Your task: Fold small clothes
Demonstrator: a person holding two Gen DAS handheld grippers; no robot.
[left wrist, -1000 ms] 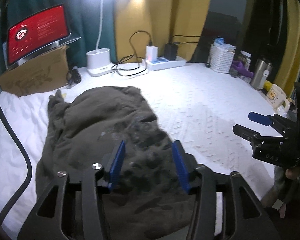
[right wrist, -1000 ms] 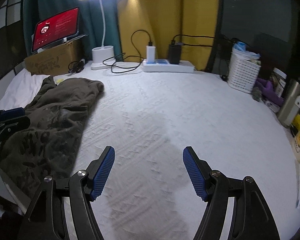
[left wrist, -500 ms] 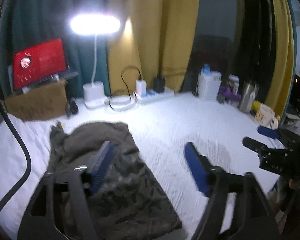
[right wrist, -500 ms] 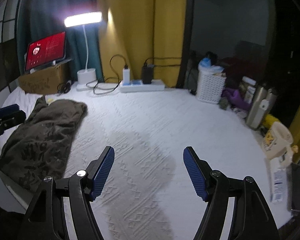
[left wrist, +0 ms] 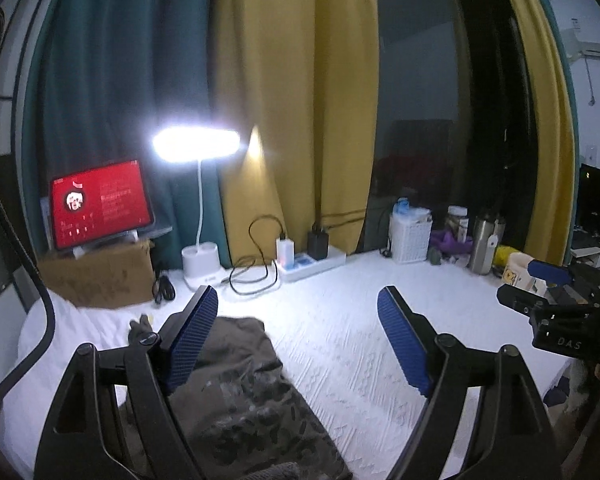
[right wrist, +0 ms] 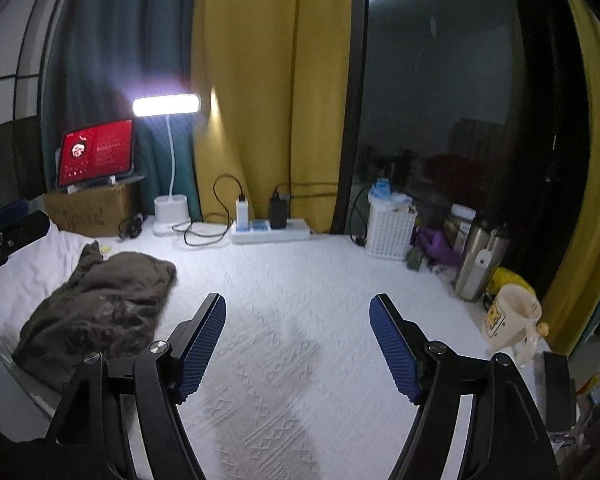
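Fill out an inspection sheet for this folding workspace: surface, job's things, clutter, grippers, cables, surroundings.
Surface: white textured bed cover, rumpled at its left edge.
Job's things: one dark olive garment, lying folded at the left.
Clutter: white basket, steel tumbler, cream mug, cardboard box bearing a red-screened tablet.
Grippers: left gripper open above the garment, jaws have just been opening, nothing between them; right gripper open, empty.
Cables: black cords looped by the power strip.
Surroundings: lit desk lamp, yellow curtain, teal curtain, dark window.
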